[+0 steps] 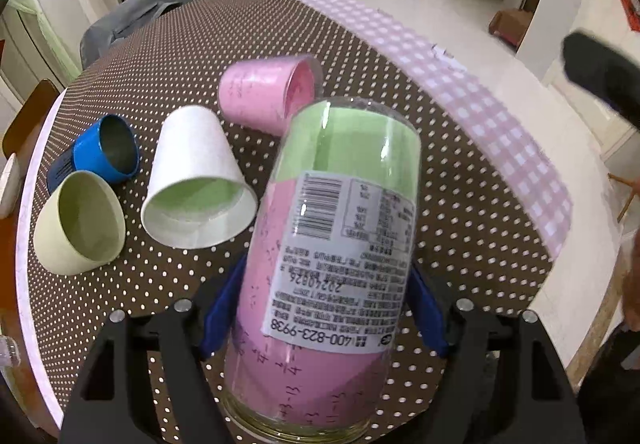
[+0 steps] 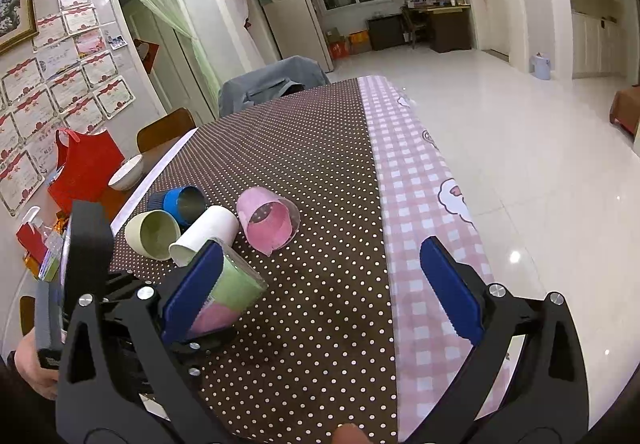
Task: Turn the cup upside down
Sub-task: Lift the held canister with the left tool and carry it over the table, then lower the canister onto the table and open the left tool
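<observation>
My left gripper (image 1: 320, 308) is shut on a clear glass cup (image 1: 332, 256) lined with pink and green paper and a white barcode label. The cup is tilted, base pointing away, rim toward the camera, above the brown polka-dot tablecloth (image 1: 440, 204). In the right wrist view the same cup (image 2: 228, 296) shows at the lower left, partly behind my right gripper's left finger. My right gripper (image 2: 324, 284) is open and empty, above the table to the right of the cup.
Several cups lie on their sides beyond the held cup: a pink one (image 1: 264, 96), a white one (image 1: 196, 180), a pale green one (image 1: 80, 220) and a blue one (image 1: 108, 152). A pink checked strip (image 2: 420, 204) covers the table's right edge. A white bowl (image 2: 126, 172) and chairs stand at the left.
</observation>
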Motion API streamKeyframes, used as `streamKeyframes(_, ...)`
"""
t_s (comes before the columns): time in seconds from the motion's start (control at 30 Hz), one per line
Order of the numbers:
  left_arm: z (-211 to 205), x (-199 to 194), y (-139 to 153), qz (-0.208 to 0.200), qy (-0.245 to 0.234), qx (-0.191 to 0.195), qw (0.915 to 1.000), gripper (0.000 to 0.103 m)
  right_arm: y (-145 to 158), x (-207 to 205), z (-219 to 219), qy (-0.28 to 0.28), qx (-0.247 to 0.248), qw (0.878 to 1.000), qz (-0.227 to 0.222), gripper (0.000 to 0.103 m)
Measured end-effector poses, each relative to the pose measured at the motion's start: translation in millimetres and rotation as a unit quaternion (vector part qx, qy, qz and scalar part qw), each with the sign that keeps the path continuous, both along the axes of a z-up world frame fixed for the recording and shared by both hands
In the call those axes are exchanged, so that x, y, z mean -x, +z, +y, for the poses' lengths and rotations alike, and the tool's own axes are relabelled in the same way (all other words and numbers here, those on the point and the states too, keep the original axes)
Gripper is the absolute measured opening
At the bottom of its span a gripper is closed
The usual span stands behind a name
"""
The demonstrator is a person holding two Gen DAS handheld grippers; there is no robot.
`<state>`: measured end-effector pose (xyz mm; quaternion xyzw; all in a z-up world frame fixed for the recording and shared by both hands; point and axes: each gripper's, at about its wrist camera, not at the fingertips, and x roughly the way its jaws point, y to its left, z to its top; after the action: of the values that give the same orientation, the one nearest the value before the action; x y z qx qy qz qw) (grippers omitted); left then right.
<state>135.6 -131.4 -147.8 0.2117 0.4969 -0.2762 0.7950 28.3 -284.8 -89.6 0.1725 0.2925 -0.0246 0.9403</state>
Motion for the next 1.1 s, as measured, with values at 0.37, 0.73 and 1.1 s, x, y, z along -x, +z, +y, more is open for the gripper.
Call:
streamKeyframes(0.37,19.8,-0.1,16.8,-0.034,0.033,0.006,0.9989,0.088,0.1,-3.9,12.4,0.016,-0.002,1.0,0.006,0.097)
streamKeyframes(0.73,55.2,11.0,52.1,-0.076,0.078,0.061,0.9921,0.088,4.6,-7.2,25.0,0.033,-0.004,0.999,0.011,0.097)
streamKeyframes(1.1,88.2,24.4,70.5,-0.132,0.125,0.088,0.9794,0.091,13.5,-10.6,45.0,0.05,0.01,0.999,0.011,0.097)
